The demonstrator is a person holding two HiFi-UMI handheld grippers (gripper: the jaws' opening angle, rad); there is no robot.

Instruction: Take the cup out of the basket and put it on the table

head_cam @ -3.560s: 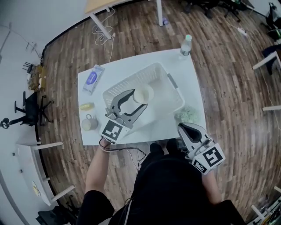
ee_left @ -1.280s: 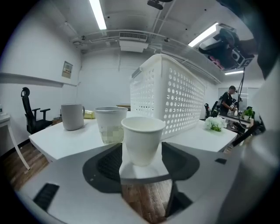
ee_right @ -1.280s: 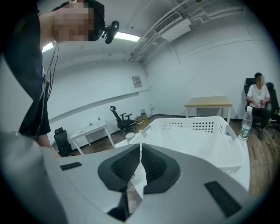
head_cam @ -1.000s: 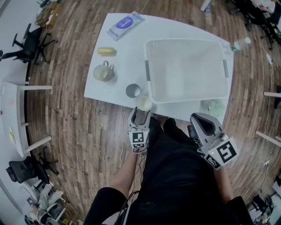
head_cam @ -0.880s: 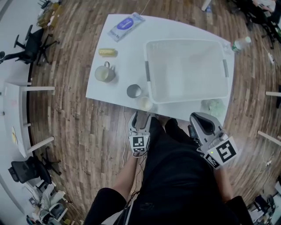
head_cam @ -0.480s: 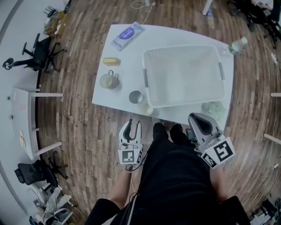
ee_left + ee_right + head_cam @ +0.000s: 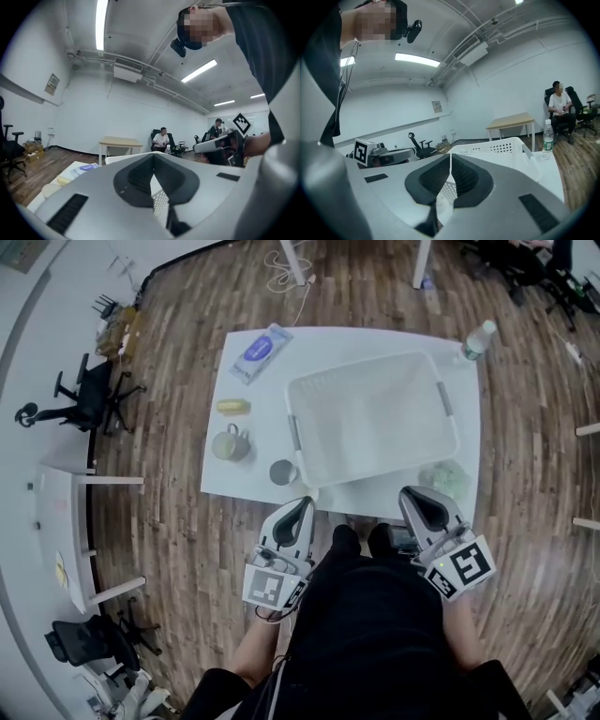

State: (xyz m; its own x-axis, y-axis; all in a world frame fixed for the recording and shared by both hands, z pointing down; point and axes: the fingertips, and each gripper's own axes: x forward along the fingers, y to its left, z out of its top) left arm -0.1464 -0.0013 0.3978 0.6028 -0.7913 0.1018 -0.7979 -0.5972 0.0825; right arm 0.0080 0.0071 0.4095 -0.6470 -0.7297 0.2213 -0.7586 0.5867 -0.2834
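Lifting the left gripper (image 7: pixel 153 157) clear of the table (image 7: pixel 264 427), jaws just closing to a tight, empty pinch; leaving the cup (image 7: pixel 308 491) at the near edge, just beside the emptied basket (image 7: pixel 361 365), so judging the task done. Holding the right gripper (image 7: pixel 450 158) closed on nothing. Close by: metal cup (image 7: pixel 282 472), mug (image 7: pixel 229 442); nothing blocking.

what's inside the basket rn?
Nothing, going by the head view: the white basket shows only its bare floor and perforated walls. Both gripper views catch just its outer wall, which covers the floor from those angles.
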